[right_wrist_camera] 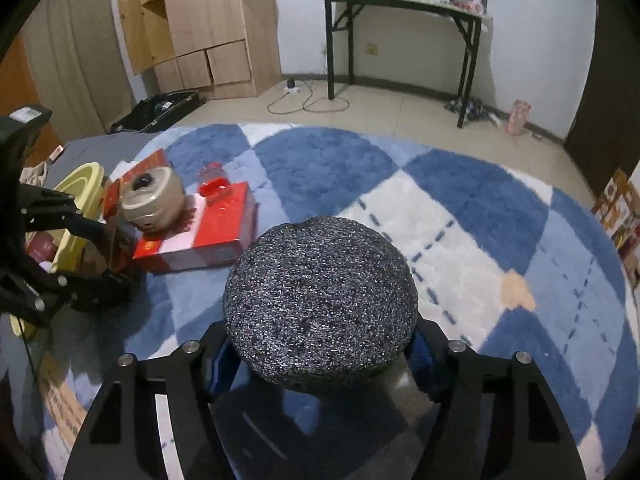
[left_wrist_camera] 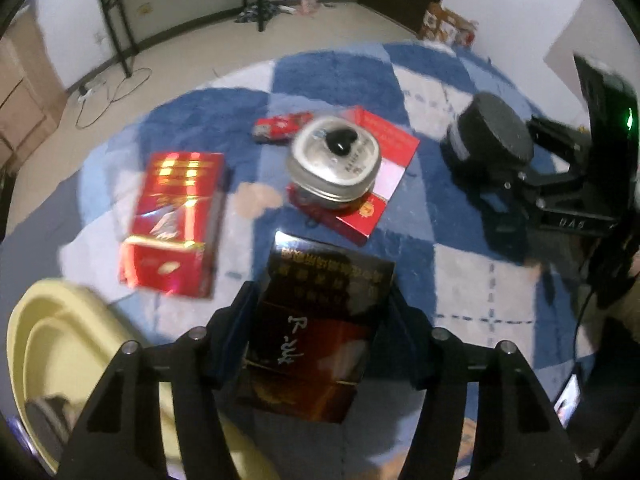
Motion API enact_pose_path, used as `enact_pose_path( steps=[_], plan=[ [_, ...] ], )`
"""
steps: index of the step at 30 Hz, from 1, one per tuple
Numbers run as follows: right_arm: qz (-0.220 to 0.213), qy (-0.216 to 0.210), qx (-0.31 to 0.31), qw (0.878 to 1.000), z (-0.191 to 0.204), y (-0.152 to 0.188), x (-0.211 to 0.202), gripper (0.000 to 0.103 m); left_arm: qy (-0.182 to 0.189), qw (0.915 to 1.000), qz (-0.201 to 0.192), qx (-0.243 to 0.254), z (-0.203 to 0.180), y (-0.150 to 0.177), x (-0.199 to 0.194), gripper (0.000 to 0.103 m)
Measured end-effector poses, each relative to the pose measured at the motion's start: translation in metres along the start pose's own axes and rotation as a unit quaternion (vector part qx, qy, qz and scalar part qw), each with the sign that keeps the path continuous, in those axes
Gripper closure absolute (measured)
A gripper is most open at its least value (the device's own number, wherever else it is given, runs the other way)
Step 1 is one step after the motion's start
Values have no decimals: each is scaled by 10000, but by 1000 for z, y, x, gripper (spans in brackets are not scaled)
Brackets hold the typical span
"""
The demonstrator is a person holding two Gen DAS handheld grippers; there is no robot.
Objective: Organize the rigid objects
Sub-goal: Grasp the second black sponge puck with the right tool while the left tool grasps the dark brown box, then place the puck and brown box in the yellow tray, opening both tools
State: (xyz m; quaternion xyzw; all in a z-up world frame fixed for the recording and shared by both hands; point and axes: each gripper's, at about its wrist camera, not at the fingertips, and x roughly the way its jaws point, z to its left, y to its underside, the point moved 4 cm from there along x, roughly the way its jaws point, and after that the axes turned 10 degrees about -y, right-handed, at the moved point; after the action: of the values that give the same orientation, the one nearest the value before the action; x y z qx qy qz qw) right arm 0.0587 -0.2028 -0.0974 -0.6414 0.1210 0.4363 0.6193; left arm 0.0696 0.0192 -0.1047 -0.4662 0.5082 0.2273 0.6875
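1. The left gripper [left_wrist_camera: 320, 344] has its jaws clamped on the long sides of a dark box [left_wrist_camera: 316, 332], which lies lengthwise between the pads, just above the rug [left_wrist_camera: 340, 76].
2. The right gripper [right_wrist_camera: 320, 364] is closed round a black jar [right_wrist_camera: 320, 300]; its wide speckled lid sits above the pads, which press the narrower body below.
3. The step in hand looks like the pick-up of both things, likely bound for the yellow basin [left_wrist_camera: 80, 344] just left of the left gripper.
4. To do it well: lift the box straight up and keep it level, since the glossy wrap may slip between the pads.
5. Hold the jar upright. The pads grip a round wall under an overhanging lid, so a tilt could let it roll out.
6. Move one hand at a time over the basin, so the grippers do not meet.
7. The box is flat, hard-edged, dark brown with gilt print and a shiny film.
8. The jar's lid is round, matt and grainy, like coarse foam or stone.
9. Beyond lie a red foil carton [left_wrist_camera: 176, 220], a round metal tin [left_wrist_camera: 334, 160] resting on a flat red box [left_wrist_camera: 384, 184], and a small red toy car [left_wrist_camera: 280, 126].
10. The rug is thick, soft pile in blue and white checks, so things on it may sit unevenly.
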Motion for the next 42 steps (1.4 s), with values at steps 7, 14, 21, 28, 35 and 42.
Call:
enact_pose_path(
  steps=[7, 14, 21, 28, 35, 42],
  plan=[
    [-555, -171, -213, 9981, 28, -11, -48, 34, -427, 9933, -457, -968, 62, 37, -79, 42],
    [-321, -1233, -1136, 9853, 157, -33, -49, 34, -1415, 9600, -251, -2404, 160, 130, -117, 43],
    [669, -1996, -1675, 9631, 274, -36, 17, 34, -1342, 9344, -5, -3300, 191, 185, -85, 44],
    [1250, -1864, -1878, 9562, 307, -23, 82, 34, -1210, 9341, 44, -3359, 201, 183, -65, 45],
    [1244, -1811, -1698, 9607, 316, -25, 96, 33, -1043, 9357, 32, -3371, 204, 187, -60, 41],
    [674, -1807, -1722, 9660, 314, -27, 59, 4, -1346, 9392, -268, -3146, 197, 163, -95, 0]
  ],
)
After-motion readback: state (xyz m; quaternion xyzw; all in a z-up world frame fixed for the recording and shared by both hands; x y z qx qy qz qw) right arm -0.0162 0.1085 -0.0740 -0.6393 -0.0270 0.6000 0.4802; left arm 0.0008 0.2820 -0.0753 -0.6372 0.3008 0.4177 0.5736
